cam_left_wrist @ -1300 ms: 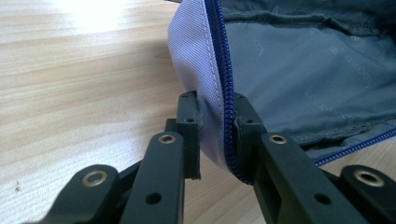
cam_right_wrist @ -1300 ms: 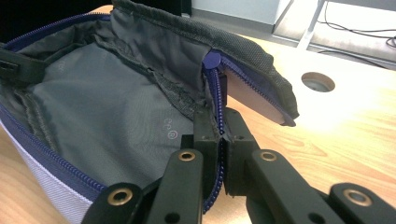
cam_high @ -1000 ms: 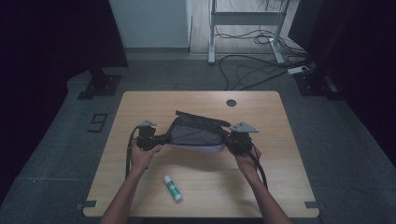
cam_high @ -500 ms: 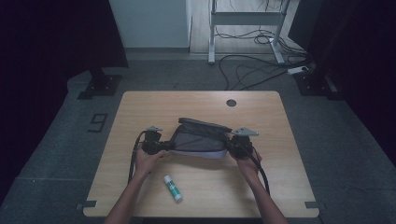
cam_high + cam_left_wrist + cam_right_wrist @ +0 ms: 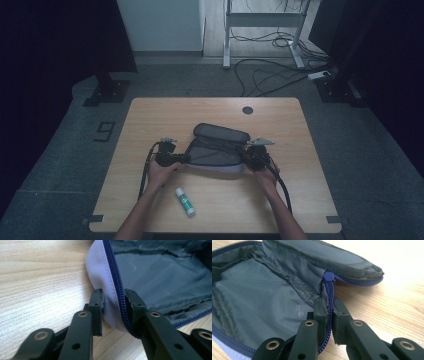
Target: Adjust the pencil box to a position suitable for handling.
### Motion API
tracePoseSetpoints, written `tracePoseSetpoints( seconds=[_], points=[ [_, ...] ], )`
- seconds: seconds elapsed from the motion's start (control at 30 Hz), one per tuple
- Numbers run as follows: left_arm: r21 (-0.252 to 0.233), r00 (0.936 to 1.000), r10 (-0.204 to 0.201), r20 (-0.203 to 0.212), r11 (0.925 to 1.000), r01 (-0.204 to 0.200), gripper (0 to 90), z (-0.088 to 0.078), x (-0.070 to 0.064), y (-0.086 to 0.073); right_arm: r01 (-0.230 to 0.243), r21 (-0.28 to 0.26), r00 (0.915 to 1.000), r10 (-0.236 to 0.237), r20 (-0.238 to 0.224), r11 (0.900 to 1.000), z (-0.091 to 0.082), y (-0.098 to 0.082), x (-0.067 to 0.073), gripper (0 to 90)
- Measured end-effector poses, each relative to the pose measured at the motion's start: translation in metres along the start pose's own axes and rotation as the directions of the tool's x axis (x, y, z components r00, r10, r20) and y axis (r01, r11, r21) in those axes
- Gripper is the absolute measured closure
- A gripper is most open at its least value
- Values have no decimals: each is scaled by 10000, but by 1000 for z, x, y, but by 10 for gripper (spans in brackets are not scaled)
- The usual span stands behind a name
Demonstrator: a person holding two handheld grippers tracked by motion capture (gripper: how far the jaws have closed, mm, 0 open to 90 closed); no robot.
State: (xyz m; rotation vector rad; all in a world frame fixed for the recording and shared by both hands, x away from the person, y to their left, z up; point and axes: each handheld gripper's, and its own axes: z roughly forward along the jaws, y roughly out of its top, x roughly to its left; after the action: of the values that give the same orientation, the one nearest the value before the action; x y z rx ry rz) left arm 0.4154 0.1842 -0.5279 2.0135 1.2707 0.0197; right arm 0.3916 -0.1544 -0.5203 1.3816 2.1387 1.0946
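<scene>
Left jaws: the left gripper (image 5: 113, 312) has its two pads on either side of the pouch rim; the jaws have just been opening, and a thin gap shows at the near pad, so the rim sits between them unclamped.
Right jaws: the right gripper (image 5: 329, 315) is clamped on the opposite rim, the blue zipper (image 5: 329, 302) pinched between its pads, though these jaws have just eased open slightly.
Pouch: the pouch (image 5: 216, 152) lies unzipped on the table, its grey lining (image 5: 160, 272) exposed and its dark flap (image 5: 322, 252) folded back on the far side.
Pouch edge: a pale lilac outer panel (image 5: 98, 272) borders the zipper at the left gripper's end.
Hands: the left hand (image 5: 161, 172) is just left of the pouch, the right hand (image 5: 264, 175) just right of it.
Glue stick: a glue stick (image 5: 185, 201) lies near the pouch, on the person's side, apart from it.
Table: the wooden table (image 5: 150, 120) carries a round dark grommet (image 5: 247, 110) beyond the pouch.
</scene>
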Motion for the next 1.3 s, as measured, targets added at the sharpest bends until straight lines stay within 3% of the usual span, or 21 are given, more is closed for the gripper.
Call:
tracePoseSetpoints(
  seconds=[0.23,0.37,0.53,0.9,0.93,1.3],
  points=[
    [-270,9997,-208,84,9994,210,507,-2,1,1,-100,140,9998,98,174,9999,2,-1,-4,701],
    [-906,9997,-241,-51,9956,236,399,-10,0,2,-238,116,9991,234,345,9996,1,-1,-8,638],
    [-1409,9998,-196,-82,9899,183,381,-21,0,2,-264,-257,9979,279,588,9993,-5,-4,-8,558],
    [-2203,9994,83,-335,9753,-155,380,-43,1,-12,-512,-1212,9986,519,24,9913,-32,-6,-7,472],
    [-2357,9996,7,-274,9718,-72,380,-47,1,-16,-393,-1347,9992,376,-152,9901,-38,-6,-2,459],
    [-2581,9992,-75,-397,9661,-30,381,-64,7,-27,-34,-1814,9972,-102,-735,9834,-53,-8,28,441]
  ],
)
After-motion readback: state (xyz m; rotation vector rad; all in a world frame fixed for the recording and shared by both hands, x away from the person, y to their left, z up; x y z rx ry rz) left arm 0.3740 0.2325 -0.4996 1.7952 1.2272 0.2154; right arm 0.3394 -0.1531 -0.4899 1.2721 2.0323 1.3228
